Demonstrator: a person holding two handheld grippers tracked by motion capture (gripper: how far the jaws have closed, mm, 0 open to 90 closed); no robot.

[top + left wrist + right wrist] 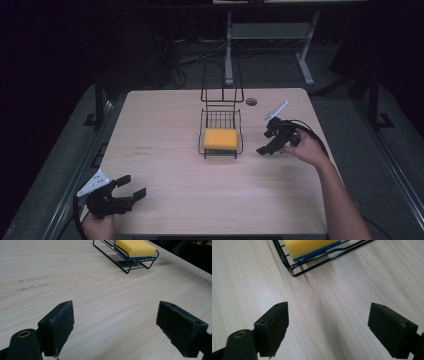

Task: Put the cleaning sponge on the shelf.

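While a yellow sponge [220, 138] lies flat in a black wire rack [239, 134] at mid-table, the right gripper [270, 142] hovers just beside it, jaws wide apart and empty, seemingly poised to reach. Left gripper [131, 193] waits spread and empty near the table's [165, 165] front edge, well apart.

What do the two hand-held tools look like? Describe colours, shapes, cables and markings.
Both the left tool and the right tool are black, with two blocky flat-faced jaws. Each carries a pale grey three-cornered plate on top and trails a black cable. The forearms are bare.
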